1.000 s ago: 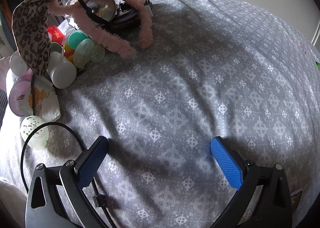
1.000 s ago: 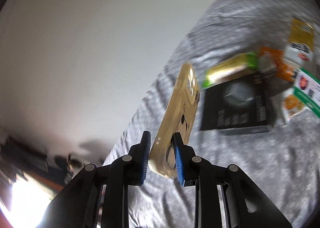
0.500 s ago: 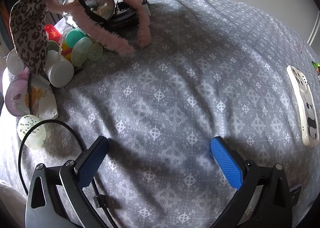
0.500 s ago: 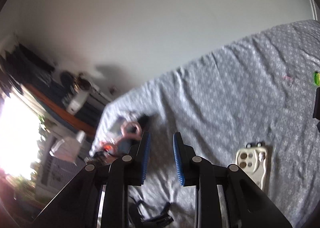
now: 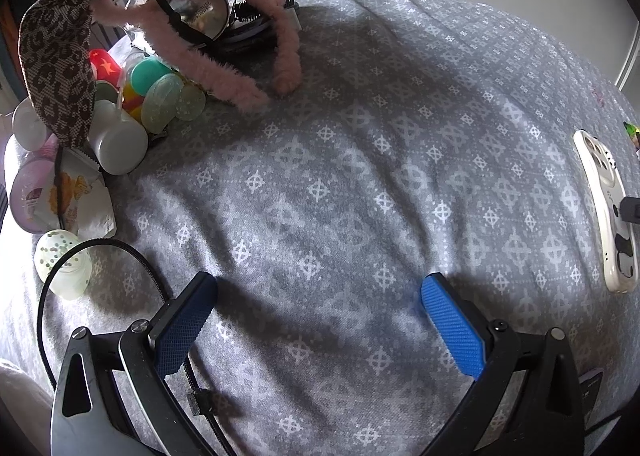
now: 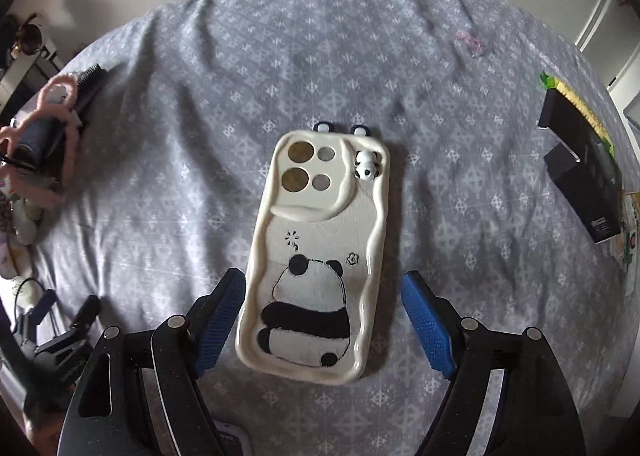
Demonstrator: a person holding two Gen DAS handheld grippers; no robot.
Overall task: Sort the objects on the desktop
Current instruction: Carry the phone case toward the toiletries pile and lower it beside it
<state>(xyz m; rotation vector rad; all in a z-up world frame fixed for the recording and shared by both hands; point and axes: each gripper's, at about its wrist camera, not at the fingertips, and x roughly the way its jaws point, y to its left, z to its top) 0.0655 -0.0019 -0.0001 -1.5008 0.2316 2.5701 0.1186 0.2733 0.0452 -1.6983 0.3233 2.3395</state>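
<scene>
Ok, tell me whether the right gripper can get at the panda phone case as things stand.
Probably yes. The right gripper is opening, its blue pads either side of the panda phone case, which lies flat on the grey cloth with nothing over it.

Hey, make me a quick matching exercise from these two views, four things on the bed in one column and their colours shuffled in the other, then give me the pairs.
Things:
1. phone case
2. fuzzy headband
3. box
4. tong pads

Colours:
A. black
B. blue
C. cream with a panda
D. pink

Pairs: 1-C, 2-D, 3-A, 4-B
</scene>
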